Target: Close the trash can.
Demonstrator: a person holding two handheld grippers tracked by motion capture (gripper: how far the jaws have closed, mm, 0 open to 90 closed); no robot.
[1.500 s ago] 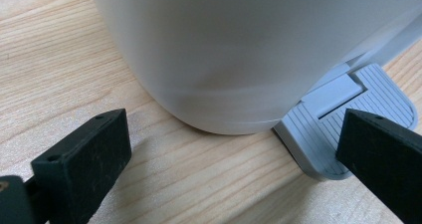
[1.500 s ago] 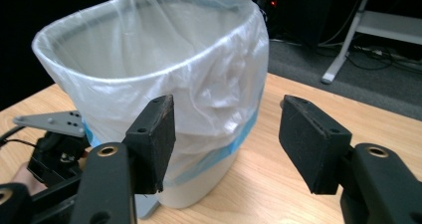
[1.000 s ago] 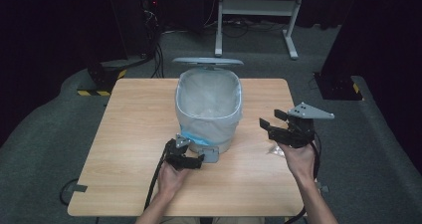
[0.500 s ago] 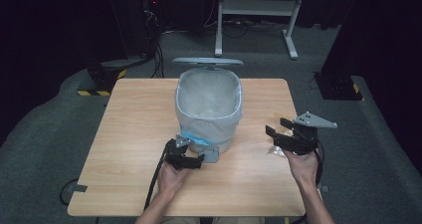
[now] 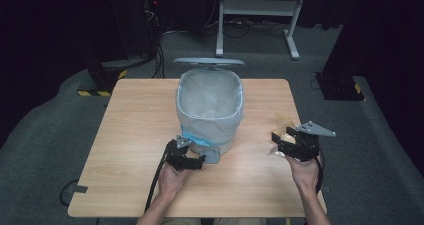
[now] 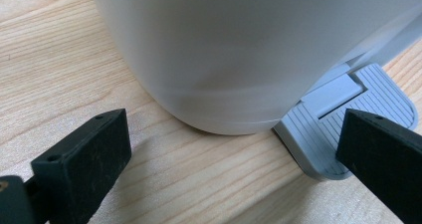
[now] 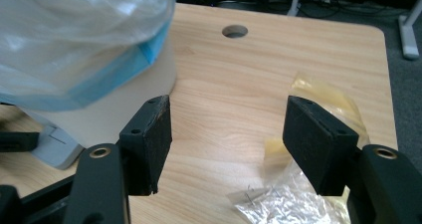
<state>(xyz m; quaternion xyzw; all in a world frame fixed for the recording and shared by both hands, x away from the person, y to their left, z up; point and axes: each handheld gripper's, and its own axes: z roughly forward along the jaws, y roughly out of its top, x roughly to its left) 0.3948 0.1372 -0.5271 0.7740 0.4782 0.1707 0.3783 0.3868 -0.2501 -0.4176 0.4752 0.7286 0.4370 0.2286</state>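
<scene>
Wrapper scraps [image 7: 303,184] lie on the surface [image 5: 135,135] near its right edge, well apart from the bin [image 5: 210,110]: a crinkled clear piece nearest your right claw [image 7: 229,134] and a yellowish translucent piece [image 7: 323,97] just beyond it. Expect them to be feather-light, limp and slippery; they will likely slide or flatten if you press from one side only. Take the crinkled clear piece where it bunches up, so both pads get a fold between them rather than a flat sheet.

Your right claw stands wide open and empty, hovering low over the wood with the scraps just beside its right pad and not yet between the pads; nothing is touched.

Your left claw [image 6: 229,154] is also open and grips nothing. It sits low at the foot of the bin, one pad over the grey ribbed pedal [image 6: 343,124]; whether it presses on the pedal you cannot tell from here. In the high view the lid [image 5: 209,62] stands raised behind the bin's rim, and the liner bag [image 7: 74,40] folds over the outside.
</scene>
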